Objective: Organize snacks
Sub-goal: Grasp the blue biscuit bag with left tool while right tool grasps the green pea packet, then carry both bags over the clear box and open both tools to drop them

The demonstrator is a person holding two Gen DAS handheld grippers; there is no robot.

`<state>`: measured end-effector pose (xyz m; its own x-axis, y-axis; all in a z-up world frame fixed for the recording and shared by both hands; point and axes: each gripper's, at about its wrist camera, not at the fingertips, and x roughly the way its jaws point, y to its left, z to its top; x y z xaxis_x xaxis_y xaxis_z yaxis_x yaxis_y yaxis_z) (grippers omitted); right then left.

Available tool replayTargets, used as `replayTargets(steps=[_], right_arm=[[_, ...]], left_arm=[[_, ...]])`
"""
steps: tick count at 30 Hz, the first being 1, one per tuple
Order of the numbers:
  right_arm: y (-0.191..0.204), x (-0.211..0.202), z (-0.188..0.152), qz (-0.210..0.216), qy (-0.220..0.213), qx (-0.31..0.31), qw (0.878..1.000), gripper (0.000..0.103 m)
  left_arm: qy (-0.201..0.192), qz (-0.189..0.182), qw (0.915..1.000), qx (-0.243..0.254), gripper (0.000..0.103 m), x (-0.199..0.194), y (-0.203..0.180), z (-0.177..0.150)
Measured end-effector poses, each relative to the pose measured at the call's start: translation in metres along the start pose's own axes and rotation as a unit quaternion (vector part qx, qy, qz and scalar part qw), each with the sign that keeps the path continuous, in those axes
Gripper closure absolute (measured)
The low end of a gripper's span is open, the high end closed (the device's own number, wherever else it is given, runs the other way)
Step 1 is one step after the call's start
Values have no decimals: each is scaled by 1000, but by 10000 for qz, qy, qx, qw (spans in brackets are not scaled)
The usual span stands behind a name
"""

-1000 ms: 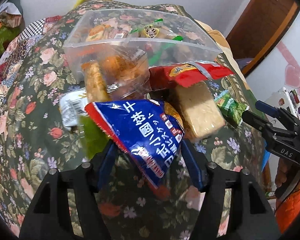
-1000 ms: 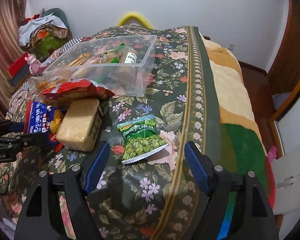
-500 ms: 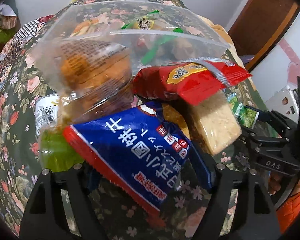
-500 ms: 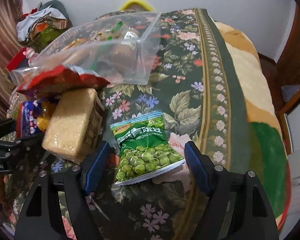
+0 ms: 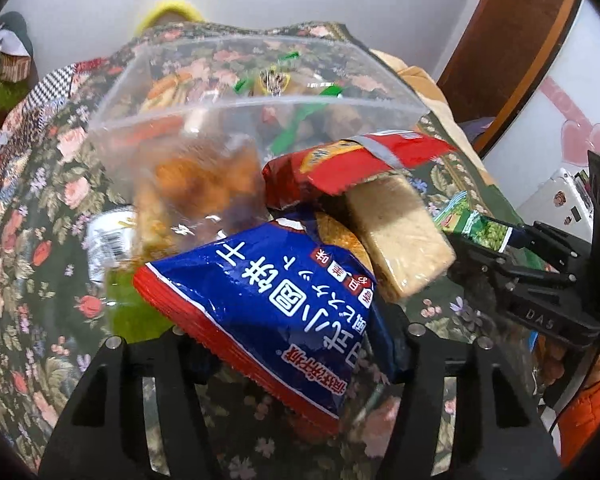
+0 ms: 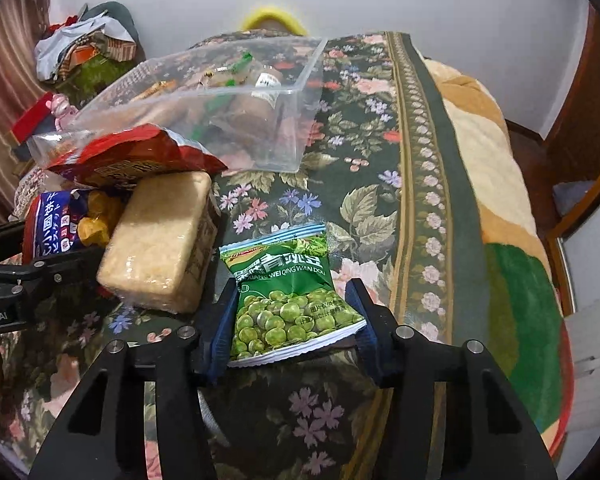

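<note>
A blue snack bag [image 5: 268, 300] lies between the fingers of my left gripper [image 5: 284, 344]; the bag hides the fingertips and any contact. It also shows in the right wrist view [image 6: 56, 224]. My right gripper [image 6: 296, 320] straddles a green pea packet [image 6: 288, 292] on the floral cloth, fingers close on both sides, not clearly pressing it. The right gripper [image 5: 512, 256] shows at the right of the left wrist view, around the pea packet [image 5: 476, 224]. A clear plastic bin [image 6: 300, 120] with several snacks stands beyond.
A beige wrapped cracker block [image 6: 160, 240] lies left of the pea packet, with a red snack bag [image 6: 128, 160] on top. A clear bag of orange snacks [image 5: 196, 184] leans on the bin. The bed edge [image 6: 500, 200] drops off at right.
Both grippers moved forward. The right gripper closed in around the pea packet and its fingers narrowed. The blue bag sits deeper between the left fingers and looks raised.
</note>
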<state>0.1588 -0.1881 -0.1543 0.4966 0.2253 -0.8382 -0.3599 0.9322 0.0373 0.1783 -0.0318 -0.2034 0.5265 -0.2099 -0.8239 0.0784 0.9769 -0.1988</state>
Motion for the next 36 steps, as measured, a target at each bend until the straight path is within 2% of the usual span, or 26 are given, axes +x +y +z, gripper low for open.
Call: replayTargets(steps=[12, 20, 27, 36], right_arm=[[6, -53, 24, -61, -682, 40, 9976, 54], [12, -69, 50, 37, -1076, 24, 9942, 54], [18, -69, 73, 124, -1322, 1, 9911, 54], [18, -47, 104, 117, -1373, 74, 9904, 54]], left_arm=[[-722, -57, 9974, -27, 44, -75, 8, 10], [-1184, 11, 9930, -50, 44, -106, 17, 40], [-1331, 152, 9910, -63, 44, -101, 25, 70], [-1128, 268, 9932, -46, 44, -63, 39, 107]])
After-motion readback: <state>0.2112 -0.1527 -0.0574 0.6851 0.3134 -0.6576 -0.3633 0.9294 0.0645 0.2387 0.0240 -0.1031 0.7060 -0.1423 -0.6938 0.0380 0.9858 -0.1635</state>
